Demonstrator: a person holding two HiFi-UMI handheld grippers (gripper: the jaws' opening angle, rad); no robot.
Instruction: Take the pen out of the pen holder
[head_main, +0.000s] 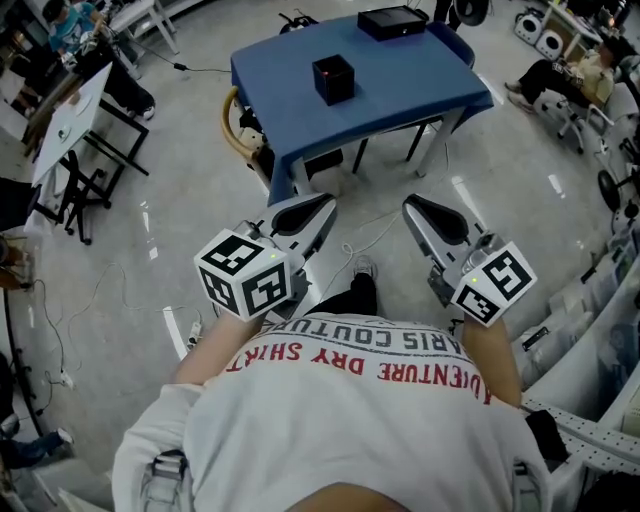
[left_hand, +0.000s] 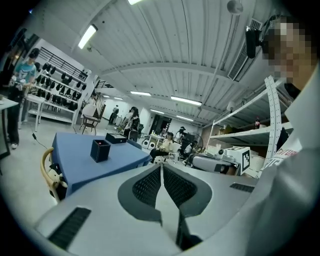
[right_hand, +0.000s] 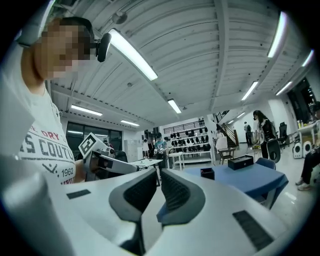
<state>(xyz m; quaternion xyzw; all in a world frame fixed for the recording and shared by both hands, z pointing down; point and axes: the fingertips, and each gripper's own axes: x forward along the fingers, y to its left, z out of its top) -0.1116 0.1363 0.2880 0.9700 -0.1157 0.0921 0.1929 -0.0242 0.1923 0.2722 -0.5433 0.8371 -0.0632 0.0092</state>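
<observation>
Though it shows poorly, the pen holder (left_hand: 100, 151) holds something reddish.

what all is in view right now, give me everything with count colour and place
table: 1, blue, ahead of the person
pen holder: 1, black cube, near the table's middle; a pen can't be made out
box: 1, black, flat, at the table's far edge
curved frame: 1, tan, at the table's left side
desk: 1, white, far left
people: at least 2, one in teal at top left, one seated at top right
shirt: 1, white with red and grey lettering, bottom of head view
left gripper: 1, grey and white, jaws shut, empty
right gripper: 1, grey and white, jaws shut, empty
</observation>
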